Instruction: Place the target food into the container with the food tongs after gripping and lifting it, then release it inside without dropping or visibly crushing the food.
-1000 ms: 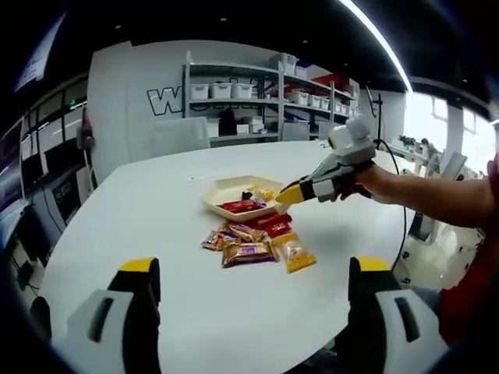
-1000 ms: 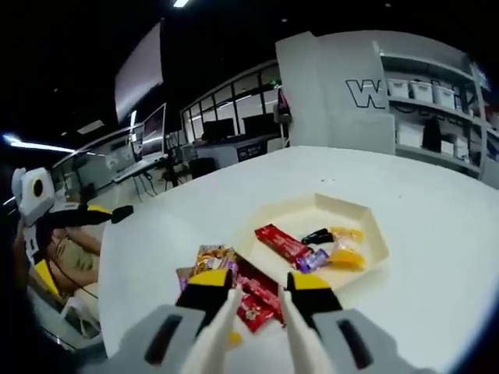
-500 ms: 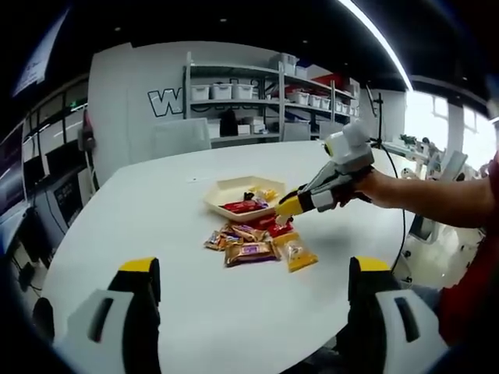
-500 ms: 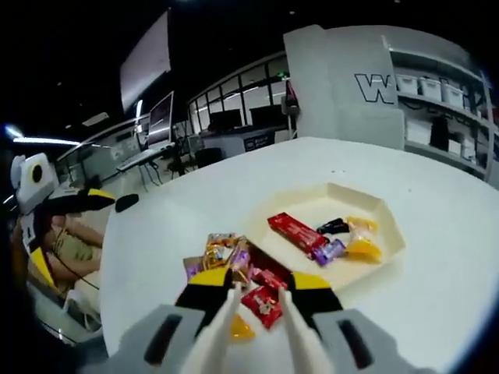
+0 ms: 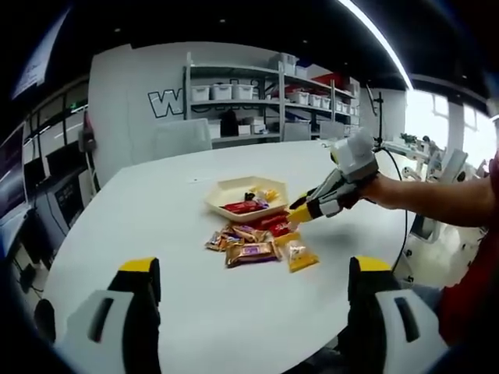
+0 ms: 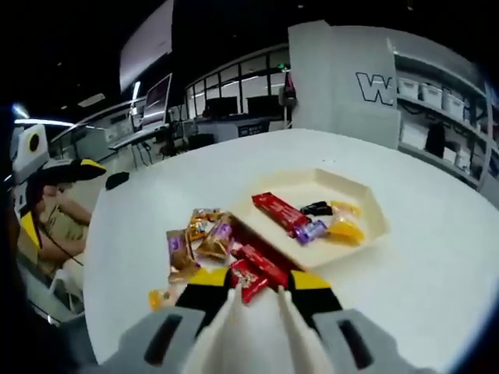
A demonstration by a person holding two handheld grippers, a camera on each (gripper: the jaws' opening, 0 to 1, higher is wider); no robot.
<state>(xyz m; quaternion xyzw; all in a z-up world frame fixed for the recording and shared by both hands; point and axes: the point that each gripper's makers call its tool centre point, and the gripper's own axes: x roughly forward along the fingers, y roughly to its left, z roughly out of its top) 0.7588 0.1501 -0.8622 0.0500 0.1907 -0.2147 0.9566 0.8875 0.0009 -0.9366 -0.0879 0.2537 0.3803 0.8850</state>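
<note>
Yellow-tipped and set a narrow way apart, the jaws of the right tool (image 6: 253, 290) hang just above a red snack packet (image 6: 248, 278) that lies on the white worktop (image 6: 437, 257), its near end between the two tips. The packet's long axis runs away from the tool, slanting toward the cream hexagonal tray (image 6: 373, 220) beyond it, so the jaws straddle it across its short width; a squeeze there should take it without much pressure. Nothing is gripped yet, as far as the right gripper view shows. A second red packet (image 6: 263, 263) lies just beside the first, touching the tray's near rim. To the left sits a loose pile of orange and purple wrapped snacks (image 6: 199, 240). Inside the tray lie a long red bar (image 6: 279, 213), a dark sweet and yellow pieces.

From the left gripper view, the left tool (image 5: 253, 273) stands wide open and bare, well apart from the pile, so the right tool (image 5: 300, 212) is clearly the nearer.
</note>
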